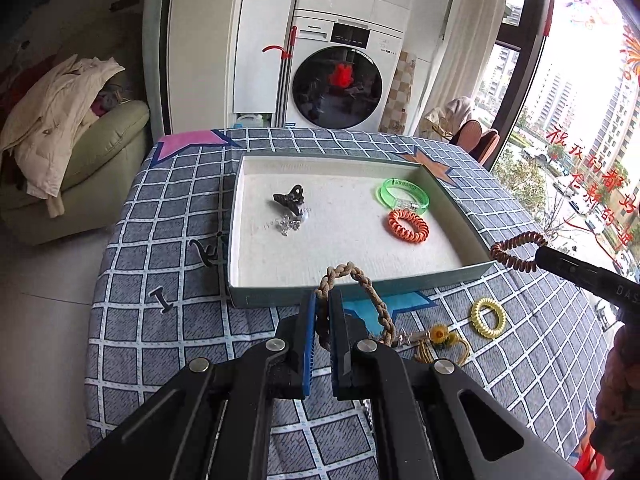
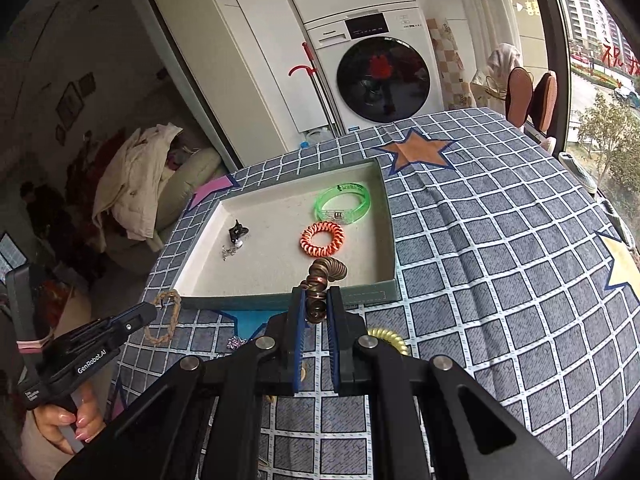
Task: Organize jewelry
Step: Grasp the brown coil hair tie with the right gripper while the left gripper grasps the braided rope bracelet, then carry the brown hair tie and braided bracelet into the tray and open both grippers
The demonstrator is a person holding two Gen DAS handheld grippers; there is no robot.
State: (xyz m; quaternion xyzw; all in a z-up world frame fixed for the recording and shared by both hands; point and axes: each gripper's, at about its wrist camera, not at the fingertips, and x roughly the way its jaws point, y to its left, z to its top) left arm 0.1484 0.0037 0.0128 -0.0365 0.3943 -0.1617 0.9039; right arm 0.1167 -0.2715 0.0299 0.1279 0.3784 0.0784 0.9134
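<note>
Both pieces were mid-carry: my left gripper [image 1: 323, 300] clenched the braided bracelet [image 1: 372, 292], my right gripper [image 2: 317, 300] the brown coil tie [image 2: 326, 272]. Next, I judged, each needed lowering over the tray [image 1: 360, 286] wall before letting go.

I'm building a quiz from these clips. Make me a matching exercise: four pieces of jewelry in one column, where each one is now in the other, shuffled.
Things:
1. braided bracelet
2. brown coil tie
3. green bangle
4. yellow coil tie

Places:
A. lying in the tray
B. held in the right gripper
C. on the cloth, outside the tray
D. held in the left gripper

Pairs: 1-D, 2-B, 3-A, 4-C
</note>
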